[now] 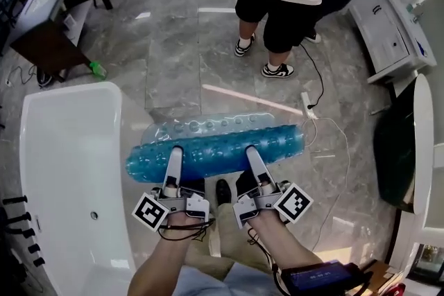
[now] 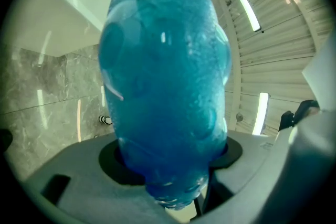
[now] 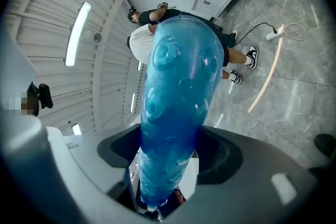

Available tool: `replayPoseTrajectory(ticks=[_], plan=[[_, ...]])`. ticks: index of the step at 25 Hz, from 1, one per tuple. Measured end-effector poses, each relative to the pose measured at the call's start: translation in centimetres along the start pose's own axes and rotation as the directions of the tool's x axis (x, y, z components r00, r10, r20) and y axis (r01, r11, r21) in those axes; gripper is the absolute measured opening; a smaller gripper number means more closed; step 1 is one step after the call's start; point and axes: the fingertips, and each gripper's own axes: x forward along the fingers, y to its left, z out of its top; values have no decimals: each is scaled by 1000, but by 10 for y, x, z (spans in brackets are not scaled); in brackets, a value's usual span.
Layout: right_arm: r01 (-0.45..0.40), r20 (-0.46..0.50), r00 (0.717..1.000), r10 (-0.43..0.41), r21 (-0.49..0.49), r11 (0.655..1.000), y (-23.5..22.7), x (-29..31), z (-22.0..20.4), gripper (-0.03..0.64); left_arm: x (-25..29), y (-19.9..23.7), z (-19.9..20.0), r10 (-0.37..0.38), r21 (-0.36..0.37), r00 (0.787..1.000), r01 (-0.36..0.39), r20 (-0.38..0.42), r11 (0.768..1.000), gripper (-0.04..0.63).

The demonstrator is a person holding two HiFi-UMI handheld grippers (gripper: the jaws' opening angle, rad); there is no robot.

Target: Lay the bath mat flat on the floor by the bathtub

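A translucent blue bath mat [image 1: 222, 145] with round suction bumps hangs as a long folded bundle above the grey marble floor, just right of the white bathtub [image 1: 69, 170]. My left gripper [image 1: 173, 157] is shut on its near edge left of centre. My right gripper [image 1: 253, 157] is shut on the same edge right of centre. In the left gripper view the mat [image 2: 163, 86] fills the space between the jaws and hides the fingertips. The right gripper view shows the mat [image 3: 178, 102] bunched narrow between the jaws, which are closed on it.
A person [image 1: 291, 3] in a white shirt and black shorts stands on the floor beyond the mat. A white power strip with cable [image 1: 309, 107] lies right of the mat. A white cabinet [image 1: 388, 31] and a dark green tub [image 1: 395, 156] line the right side.
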Motion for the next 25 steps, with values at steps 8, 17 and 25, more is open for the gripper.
replayPoseTrajectory(ticks=[8, 17, 25], plan=[[55, -20, 998, -55, 2, 999, -137, 48, -3, 324, 31, 141, 19, 47, 1, 999, -47, -8, 999, 307], [64, -50, 997, -63, 26, 998, -307, 112, -23, 324, 67, 313, 54, 70, 29, 997, -69, -41, 997, 307], [57, -142, 988, -53, 27, 998, -451, 160, -63, 322, 73, 463, 92, 83, 22, 996, -82, -32, 996, 307]])
